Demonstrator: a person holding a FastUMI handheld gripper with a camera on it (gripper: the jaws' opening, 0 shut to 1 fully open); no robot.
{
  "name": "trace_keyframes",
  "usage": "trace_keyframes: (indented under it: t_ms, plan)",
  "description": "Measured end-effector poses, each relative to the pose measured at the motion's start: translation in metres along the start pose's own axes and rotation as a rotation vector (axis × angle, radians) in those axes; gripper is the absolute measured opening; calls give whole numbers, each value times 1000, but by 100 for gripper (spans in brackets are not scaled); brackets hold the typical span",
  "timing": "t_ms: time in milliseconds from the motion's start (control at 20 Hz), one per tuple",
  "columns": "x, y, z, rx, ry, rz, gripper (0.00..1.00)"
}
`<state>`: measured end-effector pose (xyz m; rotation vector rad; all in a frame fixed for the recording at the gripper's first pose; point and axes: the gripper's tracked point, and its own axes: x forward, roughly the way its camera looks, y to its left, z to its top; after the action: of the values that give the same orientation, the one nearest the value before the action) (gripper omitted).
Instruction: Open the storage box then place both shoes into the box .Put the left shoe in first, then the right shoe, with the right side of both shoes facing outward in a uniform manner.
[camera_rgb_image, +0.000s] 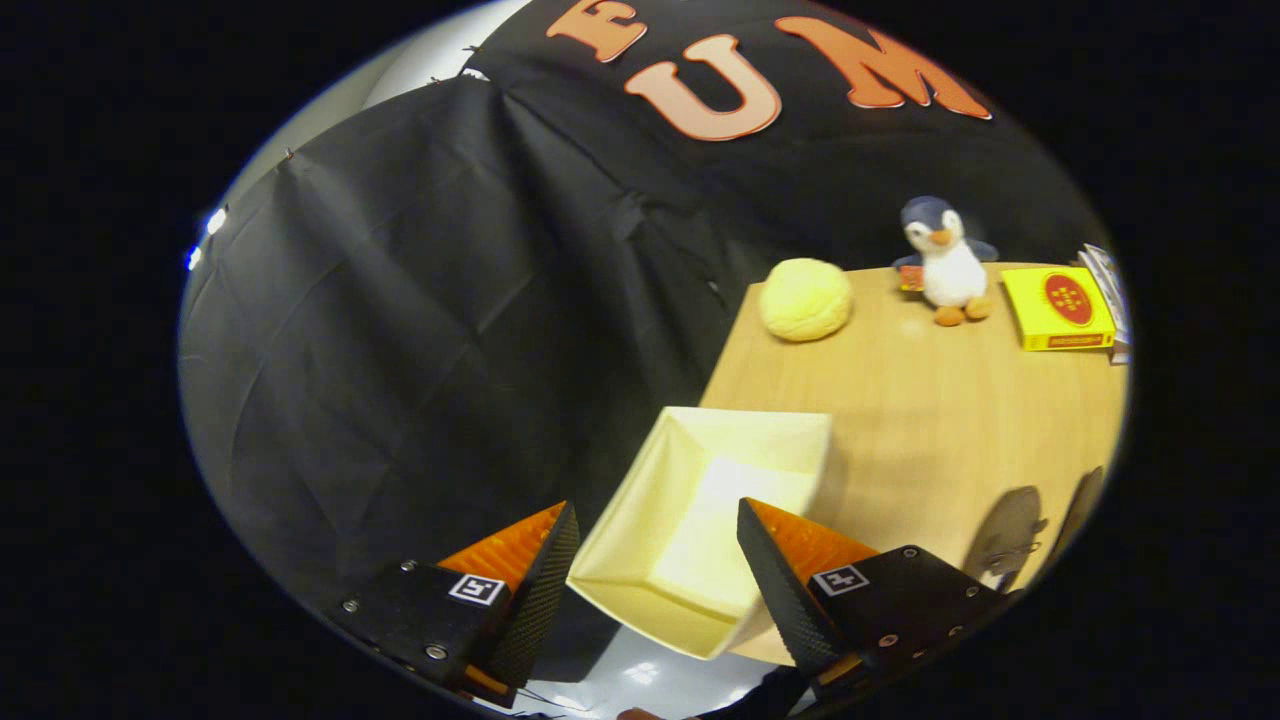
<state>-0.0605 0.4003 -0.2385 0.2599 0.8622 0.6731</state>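
Seemingly unlabelled, the storage box (700, 520) sits lidless at lower centre, between the spread, empty gripper (660, 560) fingers.

I hold the claw (660, 560) tilted, its two fingers (545, 590) spread wide apart, gripping nothing.

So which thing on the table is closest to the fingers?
The open cream box, empty inside. It lies between the spread fingers, while the round yellow plush ball, penguin toy and yellow carton sit far beyond.
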Motion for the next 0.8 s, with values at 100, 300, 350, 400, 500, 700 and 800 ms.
trace_keyframes:
  t_ms: [100,300,350,400,500,700,800]
  plan:
    - [-18,-55,-8,-33,-15,-99,96]
    - [-54,-148,-37,-111,1,-262,96]
    - [-61,-166,-44,-127,14,-294,96]
    - [-69,-184,-52,-136,20,-322,96]
    - [-82,-226,-84,-141,60,-381,94]
    - [-85,-276,-132,-132,141,-433,90]
    - [-77,-290,-140,-139,153,-438,84]
